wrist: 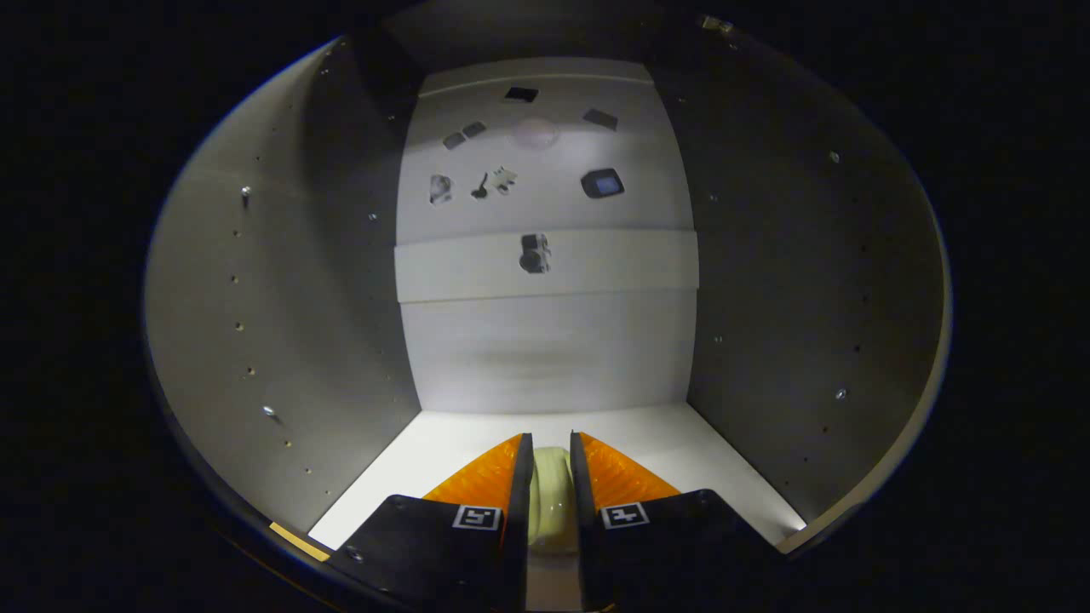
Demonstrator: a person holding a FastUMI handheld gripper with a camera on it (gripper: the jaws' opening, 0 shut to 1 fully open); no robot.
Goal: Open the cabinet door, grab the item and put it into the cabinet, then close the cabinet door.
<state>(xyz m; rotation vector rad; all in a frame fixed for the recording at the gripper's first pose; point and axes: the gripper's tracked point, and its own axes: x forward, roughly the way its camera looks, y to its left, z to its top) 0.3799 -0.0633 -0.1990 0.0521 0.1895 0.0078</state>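
Observation:
I am looking into the open cabinet (545, 340), a pale box with a white back panel and grey side walls drilled with rows of small holes. My gripper (551, 451) reaches over the cabinet's white floor (451, 451), close above it. Both fingers press on a small pale yellowish-green item (549, 494), rounded and glossy, held between them. Most of the item is hidden by the fingers, so I cannot tell its full shape or whether it touches the floor.
A horizontal white strip (613, 266) crosses the back panel at mid height. Several small dark stickers and fittings (601, 183) dot the panel above it. The left wall (272, 323) and right wall (800, 323) stand on either side of the fingers.

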